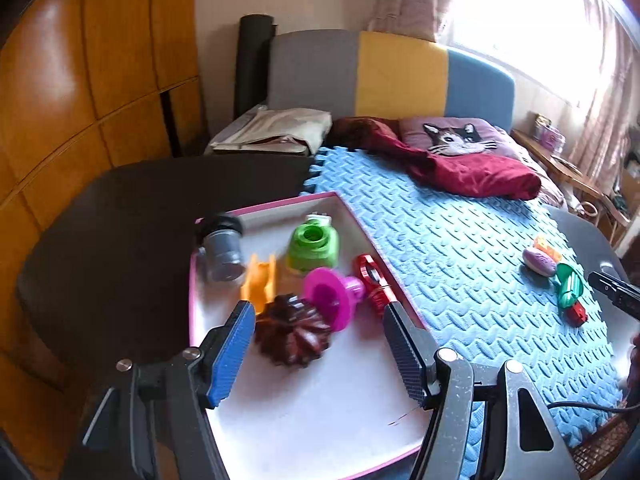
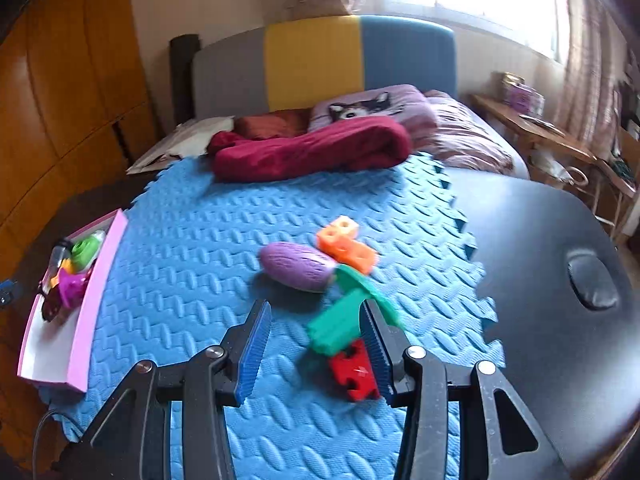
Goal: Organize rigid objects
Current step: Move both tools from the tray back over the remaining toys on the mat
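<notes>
A pink-rimmed white tray holds a dark red fluted mould, a magenta piece, an orange piece, a green piece, a grey jar and a red tool. My left gripper is open above the tray, with the mould between its fingers, untouched. On the blue foam mat lie a purple oval, an orange block, a green piece and a red piece. My right gripper is open around the green and red pieces.
The tray shows at the left in the right wrist view. A black tabletop lies right of the mat. A red blanket and pillows lie at the far end. A wooden wardrobe stands at the left.
</notes>
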Demonstrator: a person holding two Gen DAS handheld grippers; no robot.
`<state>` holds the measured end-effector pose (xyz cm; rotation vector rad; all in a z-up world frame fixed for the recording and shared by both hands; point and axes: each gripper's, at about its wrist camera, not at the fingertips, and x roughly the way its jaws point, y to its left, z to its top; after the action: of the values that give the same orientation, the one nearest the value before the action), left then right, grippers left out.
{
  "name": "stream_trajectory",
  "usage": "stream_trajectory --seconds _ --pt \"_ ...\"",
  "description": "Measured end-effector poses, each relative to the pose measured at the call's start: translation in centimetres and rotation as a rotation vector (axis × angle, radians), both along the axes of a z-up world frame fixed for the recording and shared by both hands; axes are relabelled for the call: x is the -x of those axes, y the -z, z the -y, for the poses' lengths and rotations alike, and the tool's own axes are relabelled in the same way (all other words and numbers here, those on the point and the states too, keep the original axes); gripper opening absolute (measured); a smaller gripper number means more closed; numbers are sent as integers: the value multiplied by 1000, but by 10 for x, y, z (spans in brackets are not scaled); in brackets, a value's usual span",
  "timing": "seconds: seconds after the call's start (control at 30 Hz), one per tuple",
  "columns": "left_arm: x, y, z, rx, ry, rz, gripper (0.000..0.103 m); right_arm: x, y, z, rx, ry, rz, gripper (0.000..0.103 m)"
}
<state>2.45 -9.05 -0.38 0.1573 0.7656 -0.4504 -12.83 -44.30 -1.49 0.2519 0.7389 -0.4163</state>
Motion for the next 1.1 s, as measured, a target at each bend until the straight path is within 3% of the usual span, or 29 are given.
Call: stream_trajectory --seconds 0.07,0.33,0.47,0.67,0.77,0.87,1.1 --pt "0 0 13 -6 30 -2 69 4 0 10 -53 34 24 46" --pt "1 -1 68 -15 153 -8 69 22 -9 32 -99 172 128 46" --pt "1 5 98 -23 211 -25 69 30 -7 50 -182 243 169 46" --pt "4 15 139 -48 281 -57 69 29 -3 52 -215 240 160 47" --pt "8 21 163 -73 320 -65 76 27 -3 50 -210 229 156 47" --pt "11 24 182 -95 358 -57 82 30 -3 52 -223 237 164 47" --pt "21 32 228 -152 456 -15 83 34 -1 59 -264 251 187 47"
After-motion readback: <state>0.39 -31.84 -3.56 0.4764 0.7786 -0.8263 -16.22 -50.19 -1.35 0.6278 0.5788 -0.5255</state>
